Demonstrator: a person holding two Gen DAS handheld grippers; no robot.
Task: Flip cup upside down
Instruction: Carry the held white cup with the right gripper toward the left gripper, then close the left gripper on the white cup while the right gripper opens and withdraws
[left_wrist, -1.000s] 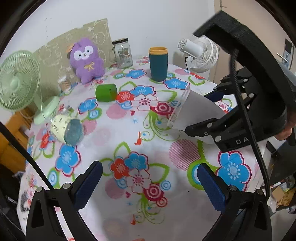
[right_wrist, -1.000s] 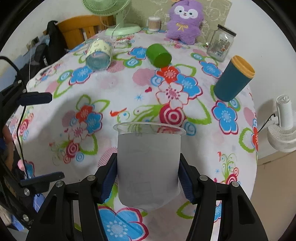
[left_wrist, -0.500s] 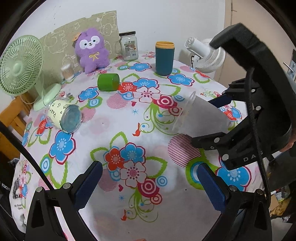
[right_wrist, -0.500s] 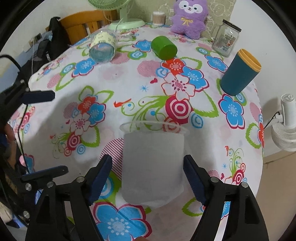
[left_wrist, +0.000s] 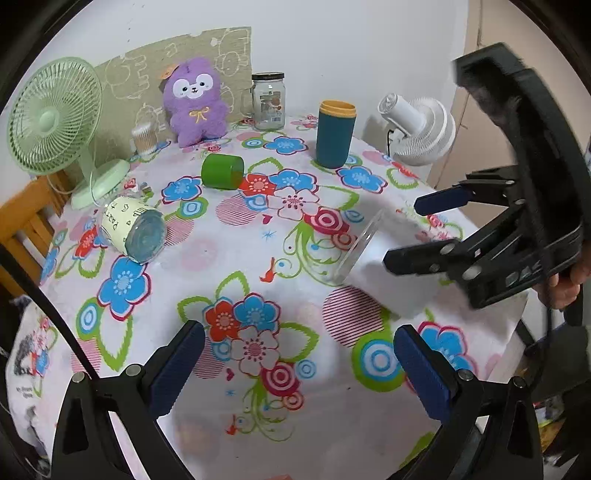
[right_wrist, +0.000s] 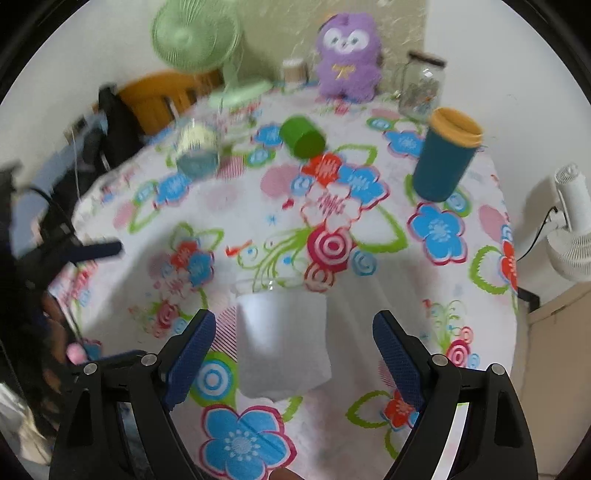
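Note:
A frosted translucent plastic cup (right_wrist: 282, 341) lies on its side on the floral tablecloth (right_wrist: 258, 206), rim pointing away from my right gripper. It also shows in the left wrist view (left_wrist: 373, 266), rim to the left. My right gripper (right_wrist: 293, 354) is open, its blue pads on either side of the cup and clear of it; it also shows in the left wrist view (left_wrist: 424, 232) at the right. My left gripper (left_wrist: 299, 369) is open and empty over the table's near part.
A teal tumbler with a yellow rim (left_wrist: 334, 134) stands upright at the back. A green cup (left_wrist: 222, 171) and a printed glass (left_wrist: 135, 232) lie on their sides. A purple plush (left_wrist: 195, 105), a glass jar (left_wrist: 268, 100), a green fan (left_wrist: 55, 122) and a white fan (left_wrist: 421, 129) ring the table.
My right gripper has opened and let go of the cup, which now lies on its side on the cloth. The gripper has drawn back and up a little. The left gripper has stayed open.

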